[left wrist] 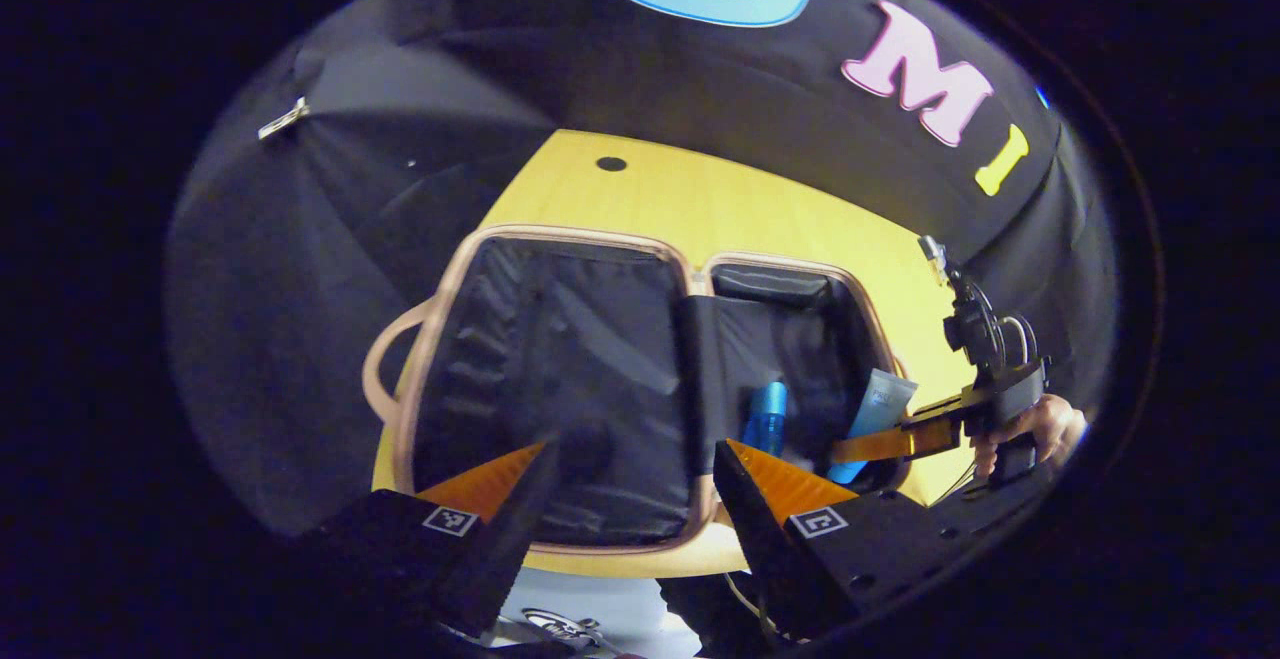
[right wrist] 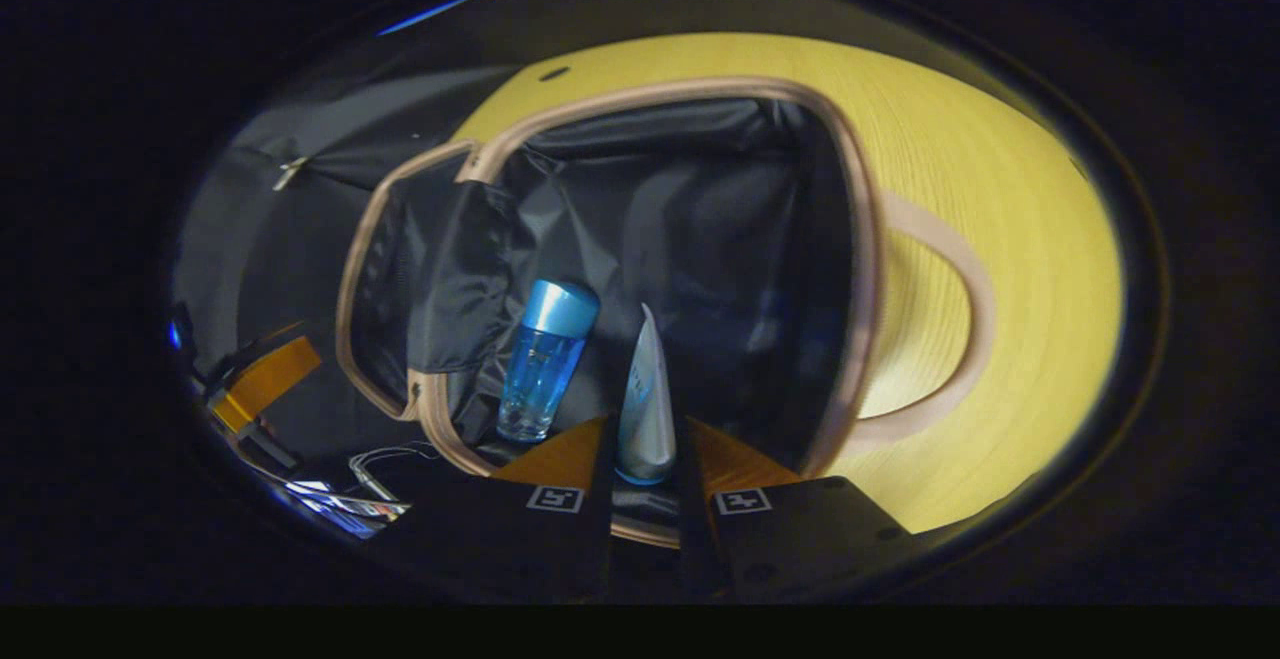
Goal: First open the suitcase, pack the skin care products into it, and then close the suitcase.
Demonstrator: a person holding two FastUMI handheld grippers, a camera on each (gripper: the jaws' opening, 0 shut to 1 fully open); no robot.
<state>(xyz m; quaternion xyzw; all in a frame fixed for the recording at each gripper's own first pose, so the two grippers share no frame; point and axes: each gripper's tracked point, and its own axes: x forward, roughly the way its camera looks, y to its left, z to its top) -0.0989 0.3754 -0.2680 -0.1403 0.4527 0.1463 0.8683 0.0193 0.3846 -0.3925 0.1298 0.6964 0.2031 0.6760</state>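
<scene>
The right gripper (right wrist: 647, 459) clamps the soft, light tube (right wrist: 645, 404) near its cap over the suitcase (right wrist: 862, 239); left gripper (left wrist: 630, 499) jaws apart

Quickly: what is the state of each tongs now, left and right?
Left tongs: open, holding nothing, above the open suitcase.
Right tongs: closed on the tube, beside the blue bottle.

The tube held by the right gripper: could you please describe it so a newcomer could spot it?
On the yellow table lies the open suitcase. The silvery tube stands over its black lining, between the right gripper's fingers. Unlike the clear blue bottle beside it, it tapers upward.
</scene>
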